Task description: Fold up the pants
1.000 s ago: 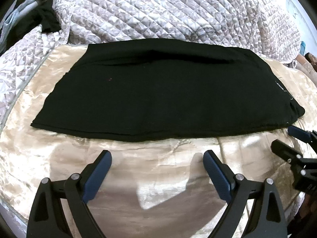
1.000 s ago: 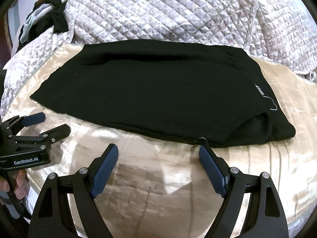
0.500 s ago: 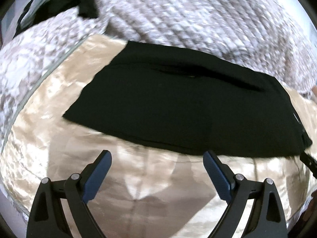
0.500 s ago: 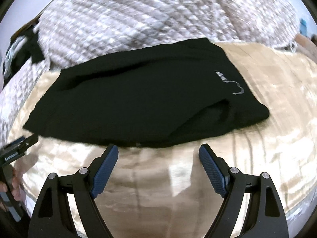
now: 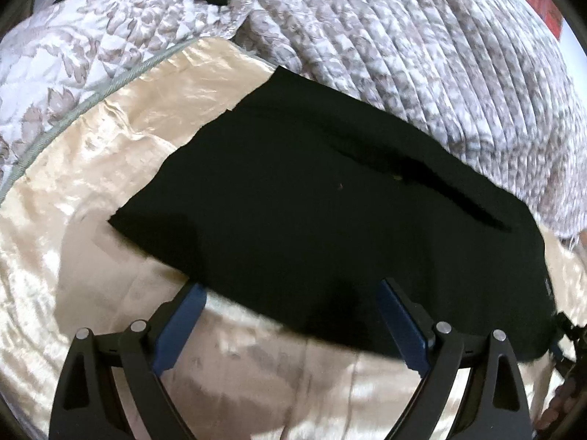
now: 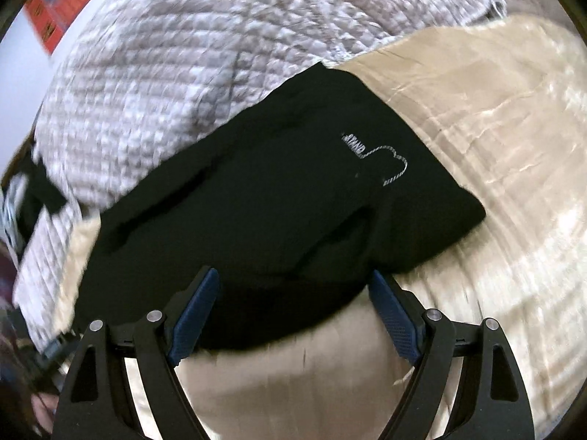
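Lying flat and already doubled lengthwise, the black knit pants (image 5: 330, 198) are resting on a shiny cream satin sheet (image 5: 110, 168), with a grey-and-white quilted coverlet (image 5: 422, 47) bunched just behind them. At left, the left gripper (image 5: 290, 293) is hanging with its blue-padded jaws spread wide and grasping nothing, its tips reaching the near hem at the leg end, judged to be lining up for a pinch. At right, the right gripper (image 6: 293, 286) is likewise standing wide and empty, straddling the near edge at the waist end, beside the white stitched logo (image 6: 378, 157). Both tools are flanking the same long edge, probably so the next fold can be carried across evenly; motion blur is softening the quilt
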### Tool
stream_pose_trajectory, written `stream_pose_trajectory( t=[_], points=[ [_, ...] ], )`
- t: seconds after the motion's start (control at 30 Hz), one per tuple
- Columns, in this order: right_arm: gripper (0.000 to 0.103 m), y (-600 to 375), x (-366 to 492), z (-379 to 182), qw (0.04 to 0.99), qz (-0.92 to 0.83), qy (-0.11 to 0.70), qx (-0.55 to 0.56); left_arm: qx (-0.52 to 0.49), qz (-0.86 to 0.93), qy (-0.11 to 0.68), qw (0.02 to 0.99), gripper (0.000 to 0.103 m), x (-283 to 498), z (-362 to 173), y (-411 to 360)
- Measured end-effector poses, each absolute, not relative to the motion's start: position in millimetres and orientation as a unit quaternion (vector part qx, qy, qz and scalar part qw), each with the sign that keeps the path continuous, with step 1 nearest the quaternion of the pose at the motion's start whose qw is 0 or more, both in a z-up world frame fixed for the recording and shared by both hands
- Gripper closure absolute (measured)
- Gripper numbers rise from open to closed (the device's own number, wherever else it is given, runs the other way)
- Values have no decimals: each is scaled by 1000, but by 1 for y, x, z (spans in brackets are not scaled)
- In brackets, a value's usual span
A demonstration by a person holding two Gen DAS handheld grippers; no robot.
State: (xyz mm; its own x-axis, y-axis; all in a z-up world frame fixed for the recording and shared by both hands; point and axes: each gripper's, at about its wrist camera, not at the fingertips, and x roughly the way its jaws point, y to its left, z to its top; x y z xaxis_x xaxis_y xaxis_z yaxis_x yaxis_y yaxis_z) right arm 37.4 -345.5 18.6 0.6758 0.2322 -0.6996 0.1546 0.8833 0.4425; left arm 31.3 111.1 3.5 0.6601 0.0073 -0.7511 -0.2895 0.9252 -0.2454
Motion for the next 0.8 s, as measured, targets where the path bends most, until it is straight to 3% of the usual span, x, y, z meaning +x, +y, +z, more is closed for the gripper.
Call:
stream_pose_trajectory(
  t=[0.07, 0.13, 0.27, 0.33, 0.43, 0.53, 0.8],
  points=[
    [21, -355, 44, 17, 877, 21, 395, 273, -184, 89, 401, 893, 9, 36, 4, 114],
    [27, -359, 49, 17, 874, 14, 390, 289, -172, 104, 400, 894, 21, 40, 4, 112],
    [59, -366, 51, 14, 875, -13, 386, 293, -163, 126, 400, 893, 44, 43, 4, 116],
    [72, -371, 51, 12, 873, -22, 386, 298, -167, 138, 401, 890, 70, 45, 1, 121],
    [84, -378, 53, 9, 869, -25, 383, 311, -181, 152, 398, 886, 91, 46, -4, 128],
    [96, -381, 55, 8, 866, -24, 384, 320, -191, 148, 393, 887, 99, 42, -5, 130],
    [99, -386, 32, 34, 869, -7, 357, 342, -197, 114, 353, 908, 99, 7, 28, 128]
  ],
)
